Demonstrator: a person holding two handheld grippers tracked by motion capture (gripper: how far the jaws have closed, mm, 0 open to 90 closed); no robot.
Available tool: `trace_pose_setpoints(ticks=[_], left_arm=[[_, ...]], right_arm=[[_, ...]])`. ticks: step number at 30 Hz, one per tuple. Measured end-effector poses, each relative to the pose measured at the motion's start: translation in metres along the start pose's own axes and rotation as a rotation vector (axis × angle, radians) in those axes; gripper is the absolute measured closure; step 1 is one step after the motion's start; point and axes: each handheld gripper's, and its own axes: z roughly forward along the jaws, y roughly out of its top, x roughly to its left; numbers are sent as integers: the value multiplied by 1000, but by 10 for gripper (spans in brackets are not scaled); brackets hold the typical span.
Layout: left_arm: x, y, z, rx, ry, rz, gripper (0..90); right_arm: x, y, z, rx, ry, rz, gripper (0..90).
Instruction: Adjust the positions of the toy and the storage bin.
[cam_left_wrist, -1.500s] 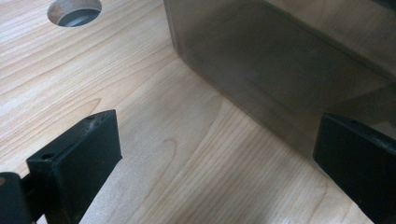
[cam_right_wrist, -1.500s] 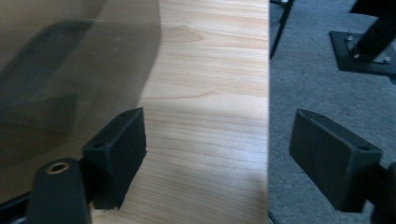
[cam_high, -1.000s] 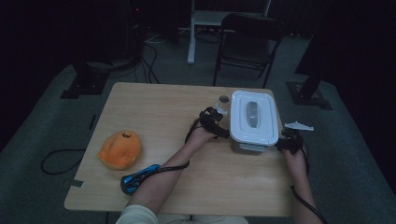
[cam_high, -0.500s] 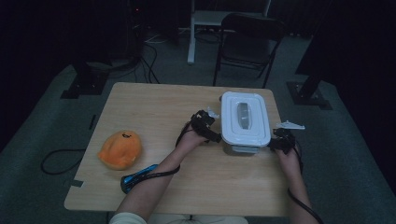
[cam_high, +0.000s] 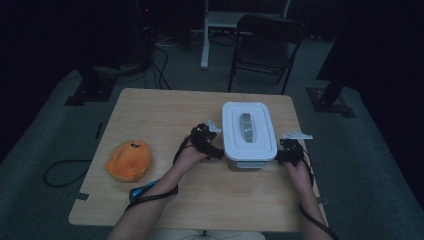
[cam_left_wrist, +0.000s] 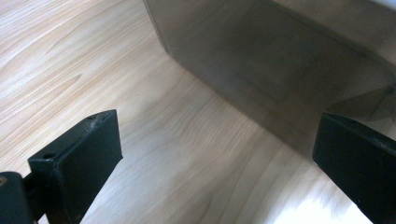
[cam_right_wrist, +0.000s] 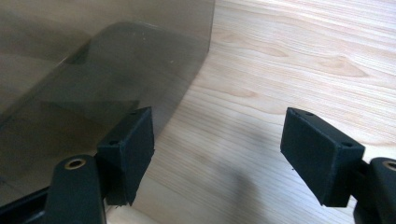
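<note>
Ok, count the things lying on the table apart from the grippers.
3. A lidded clear container sits right of centre, an orange plush toy lies near the left edge, and a blue object lies by the front edge, partly hidden behind the forearm.

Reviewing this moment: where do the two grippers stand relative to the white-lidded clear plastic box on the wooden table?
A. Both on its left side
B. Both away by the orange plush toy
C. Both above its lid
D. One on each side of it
D: in the high view the left gripper and the right gripper flank the white-lidded clear plastic box, each with its fingers open.
</note>
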Motion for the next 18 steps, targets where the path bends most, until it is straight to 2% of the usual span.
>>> trace_pose_setpoints(ticks=[5,10,18], left_arm=[[-1,-13,-13,-1,13,0,19],[-6,-24,-22,-5,2,1,19],[-15,-36,-35,-7,-8,24,19]], right_arm=[[13,2,3,-3,24,-24,255],[20,1,5,-8,51,-28,261],[29,0,1,-14,83,-73,264]])
